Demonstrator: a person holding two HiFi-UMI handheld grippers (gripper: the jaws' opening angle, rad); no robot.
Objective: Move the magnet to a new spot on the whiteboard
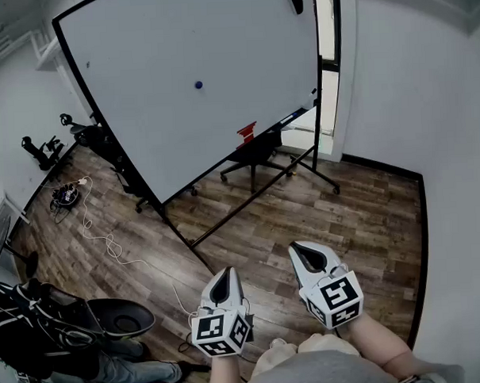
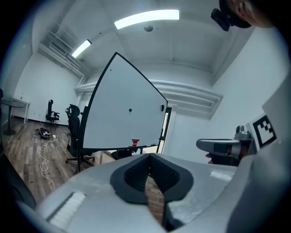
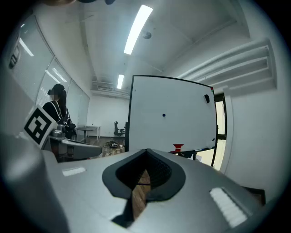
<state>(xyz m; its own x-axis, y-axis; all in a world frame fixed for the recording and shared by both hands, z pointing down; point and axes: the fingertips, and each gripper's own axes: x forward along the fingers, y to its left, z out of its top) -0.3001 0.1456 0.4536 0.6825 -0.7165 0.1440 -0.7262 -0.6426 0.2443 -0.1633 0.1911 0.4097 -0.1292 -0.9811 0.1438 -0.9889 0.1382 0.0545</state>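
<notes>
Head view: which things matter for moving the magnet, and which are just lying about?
For the job:
- blue magnet, stuck on the whiteboard
- left gripper and right gripper, both shut, empty and far from the board

Lying about:
- red item on the board's tray
- office chair
- cables on the floor
- black block at the board's top corner

Left gripper (image 2: pixel 149 158) fills the foreground. Fingers (image 2: pixel 136 175) are closed tip to tip with nothing between them. Wood floor (image 2: pixel 22 150) shows through the gap behind the tips.

Ahead and well apart, a black-framed whiteboard (image 2: pixel 122 127) stands upright. A blue magnet (image 2: pixel 130 109) sits near the board's middle, and a small red item (image 2: pixel 135 142) is at its lower edge. An office chair (image 2: pixel 75 132) stands just left of the board. The right gripper (image 2: pixel 202 145) shows at the right, side-on.
</notes>
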